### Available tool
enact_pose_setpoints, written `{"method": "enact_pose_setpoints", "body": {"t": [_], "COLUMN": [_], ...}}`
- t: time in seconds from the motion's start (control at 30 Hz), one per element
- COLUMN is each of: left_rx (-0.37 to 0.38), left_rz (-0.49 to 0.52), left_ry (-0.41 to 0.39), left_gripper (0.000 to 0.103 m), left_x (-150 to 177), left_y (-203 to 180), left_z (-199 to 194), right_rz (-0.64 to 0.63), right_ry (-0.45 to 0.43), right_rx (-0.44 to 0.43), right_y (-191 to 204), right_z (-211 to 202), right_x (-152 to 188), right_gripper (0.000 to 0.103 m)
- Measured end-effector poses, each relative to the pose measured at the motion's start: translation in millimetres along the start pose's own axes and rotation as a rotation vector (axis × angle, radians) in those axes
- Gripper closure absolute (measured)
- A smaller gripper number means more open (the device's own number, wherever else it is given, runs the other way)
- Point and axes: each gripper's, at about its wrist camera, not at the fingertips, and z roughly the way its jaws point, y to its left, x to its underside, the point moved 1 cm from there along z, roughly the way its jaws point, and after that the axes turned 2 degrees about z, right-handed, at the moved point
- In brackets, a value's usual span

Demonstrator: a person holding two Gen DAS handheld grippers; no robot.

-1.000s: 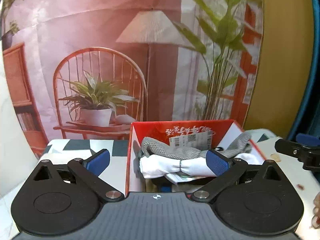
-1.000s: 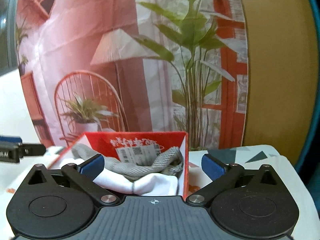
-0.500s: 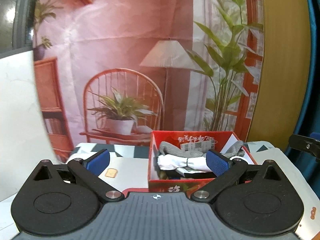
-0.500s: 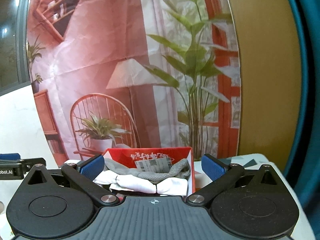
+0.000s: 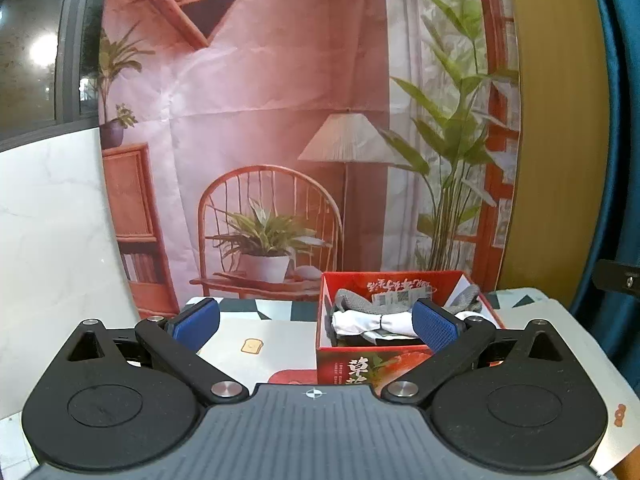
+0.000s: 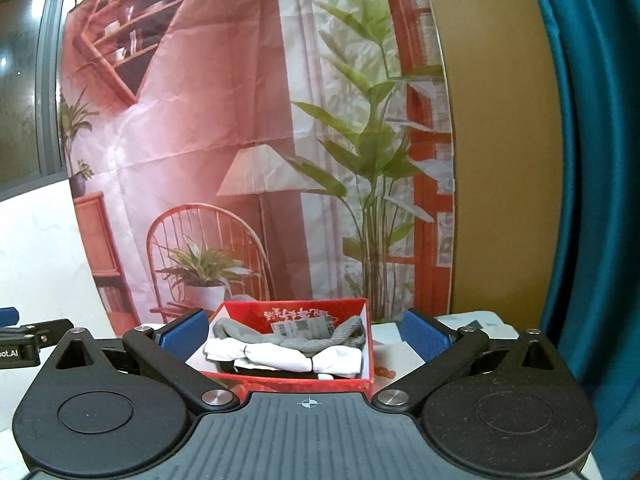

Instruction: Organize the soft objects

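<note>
Both grippers are backing away from the red box (image 5: 400, 354), now sitting smaller at lower centre of the frame. The left gripper (image 5: 316, 322) and right gripper (image 6: 302, 334) are keeping their fingers apart and empty, while the grey and white cloths (image 6: 280, 350) are lying inside it, suggesting the packing is finishing.

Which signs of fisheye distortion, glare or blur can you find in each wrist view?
Left wrist view: the window frame bows outward, and a bright light glares on the glass. Right wrist view: the teal curtain curves strongly; the red box stays sharp.
</note>
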Motion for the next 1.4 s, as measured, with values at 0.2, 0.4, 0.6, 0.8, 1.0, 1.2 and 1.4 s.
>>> {"method": "enact_pose_setpoints", "body": {"t": [0.2,0.4,0.6,0.8,1.0,1.2,1.4], "left_rx": [-0.009,-0.009,-0.006,-0.006,-0.005,-0.001,0.001], "left_rz": [-0.014,-0.028,-0.039,-0.053,-0.057,-0.063,-0.07], "left_ry": [-0.019,-0.014,-0.001,0.009,0.014,0.017,0.023], "left_gripper": [0.0,0.0,0.0,0.0,0.0,0.0,0.0], "left_x": [2,4,6,6,6,7,8], "left_y": [2,4,6,7,7,8,9], "left_z": [-11,-10,-8,-7,-6,-6,-6], "right_rz": [-0.004,-0.002,-0.008,-0.012,-0.014,-0.012,-0.017], "right_ry": [0.008,0.019,0.021,0.027,0.028,0.032,0.032], "right_rx": [0.003,0.011,0.025,0.035,0.046,0.049,0.054], "right_y": [1,-1,0,1,1,0,0], "right_z": [-18,-22,-20,-20,-20,-20,-20], "right_x": [5,8,8,8,7,7,6], "right_gripper": [0.0,0.0,0.0,0.0,0.0,0.0,0.0]}}
